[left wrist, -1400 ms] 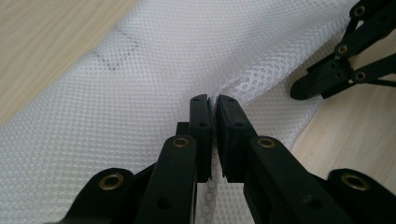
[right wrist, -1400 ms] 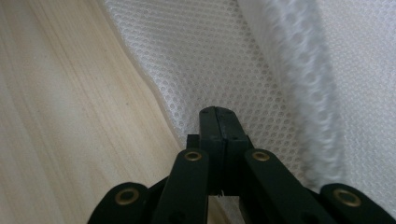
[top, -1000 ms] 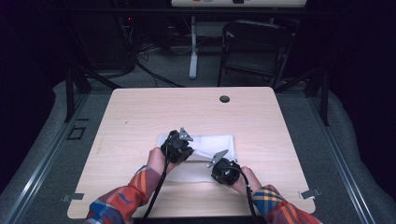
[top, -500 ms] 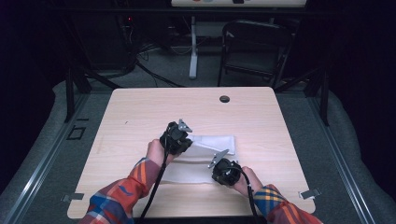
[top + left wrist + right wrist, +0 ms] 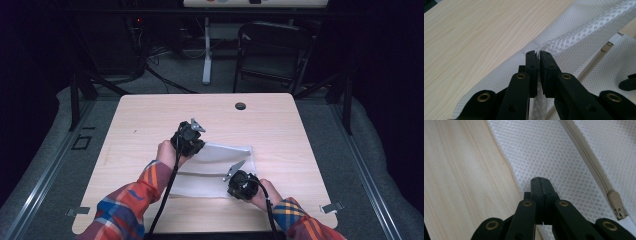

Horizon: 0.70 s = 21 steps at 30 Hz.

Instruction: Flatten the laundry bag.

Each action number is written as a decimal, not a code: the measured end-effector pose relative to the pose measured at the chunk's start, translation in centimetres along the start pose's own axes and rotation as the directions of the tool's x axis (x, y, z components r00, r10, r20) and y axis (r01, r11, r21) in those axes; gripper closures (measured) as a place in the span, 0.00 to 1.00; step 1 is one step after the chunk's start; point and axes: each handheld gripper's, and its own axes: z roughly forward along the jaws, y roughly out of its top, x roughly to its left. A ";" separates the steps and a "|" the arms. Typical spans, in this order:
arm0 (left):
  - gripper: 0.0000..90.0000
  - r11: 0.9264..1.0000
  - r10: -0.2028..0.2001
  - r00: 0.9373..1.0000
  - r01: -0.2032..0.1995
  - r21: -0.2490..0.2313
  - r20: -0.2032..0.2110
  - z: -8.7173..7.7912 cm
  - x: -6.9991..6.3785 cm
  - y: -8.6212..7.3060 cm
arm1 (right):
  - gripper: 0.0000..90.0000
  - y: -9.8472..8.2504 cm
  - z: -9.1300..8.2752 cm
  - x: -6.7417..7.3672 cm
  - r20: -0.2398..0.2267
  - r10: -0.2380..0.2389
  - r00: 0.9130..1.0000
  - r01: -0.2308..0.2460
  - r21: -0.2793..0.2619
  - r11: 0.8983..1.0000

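Note:
A white mesh bag (image 5: 220,162) with a beige zipper (image 5: 586,157) lies on the light wooden table (image 5: 280,125). My left gripper (image 5: 200,149) is shut on the bag's far left edge and holds that edge up off the table. In the left gripper view the mesh (image 5: 574,37) bunches between the closed jaws (image 5: 537,53). My right gripper (image 5: 228,191) is shut on the bag's near edge, low on the table. In the right gripper view its jaws (image 5: 540,180) pinch the mesh (image 5: 544,150), with the zipper pull (image 5: 616,201) just to their right.
A dark round grommet (image 5: 240,106) sits near the table's far edge. Past the table stand a black chair (image 5: 272,50) and a white post (image 5: 207,50) among cables on the floor. Bare wood (image 5: 474,37) lies left of the bag.
My left gripper has moved away from the person and upward, lifting the bag's far left edge with it. The right gripper has stayed put.

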 end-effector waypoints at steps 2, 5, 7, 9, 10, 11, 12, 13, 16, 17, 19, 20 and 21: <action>0.94 1.000 -0.004 1.000 0.004 -0.001 -0.010 0.0 0.4 0.2 | 1.00 0.0 0.0 0.0 -0.005 -0.001 1.000 0.001 0.002 1.000; 0.94 1.000 -0.005 1.000 0.005 -0.001 -0.021 0.0 0.7 0.5 | 1.00 0.0 0.0 0.0 -0.008 -0.001 1.000 0.001 0.001 1.000; 0.94 1.000 -0.004 1.000 0.004 -0.001 -0.029 0.1 0.8 0.6 | 1.00 0.0 -0.1 0.0 -0.011 0.000 1.000 0.000 0.004 1.000; 0.94 1.000 -0.001 1.000 0.001 0.001 -0.030 0.1 1.0 0.7 | 1.00 -0.1 -0.1 0.0 -0.013 0.001 1.000 -0.001 0.006 1.000; 0.94 1.000 -0.004 0.999 0.004 -0.003 -0.033 0.1 1.1 0.7 | 1.00 -0.1 -0.1 0.1 -0.013 0.002 1.000 -0.002 0.006 1.000; 0.94 1.000 -0.007 0.999 0.007 -0.006 -0.034 0.1 1.1 0.8 | 1.00 -0.1 -0.1 0.1 -0.013 0.000 1.000 0.000 0.008 1.000; 0.94 1.000 -0.007 0.999 0.007 -0.006 -0.034 0.1 1.1 0.8 | 1.00 -0.1 -0.1 0.1 -0.013 0.000 1.000 0.000 0.008 1.000; 0.94 1.000 -0.007 0.999 0.006 -0.007 -0.037 0.0 1.2 0.9 | 1.00 -0.1 -0.1 0.1 -0.014 0.001 1.000 0.000 0.008 1.000; 0.94 1.000 -0.003 0.999 0.003 -0.011 -0.045 -0.1 1.4 1.1 | 1.00 -0.1 -0.1 0.1 -0.018 -0.001 1.000 0.001 0.010 1.000; 0.94 1.000 -0.003 0.999 0.003 -0.011 -0.045 -0.1 1.4 1.1 | 1.00 -0.1 -0.1 0.1 -0.018 -0.001 1.000 0.001 0.010 1.000; 0.94 1.000 -0.008 0.999 0.007 -0.017 -0.048 -0.3 1.5 1.3 | 1.00 -0.1 -0.1 0.1 -0.019 -0.005 1.000 0.005 0.009 1.000; 0.94 1.000 -0.007 0.999 0.006 -0.020 -0.051 -0.3 1.5 1.4 | 1.00 -0.1 -0.1 0.1 -0.023 -0.005 1.000 0.005 0.008 1.000; 0.94 1.000 -0.007 0.999 0.006 -0.020 -0.051 -0.3 1.5 1.4 | 1.00 -0.1 -0.1 0.1 -0.025 -0.008 1.000 0.008 0.010 1.000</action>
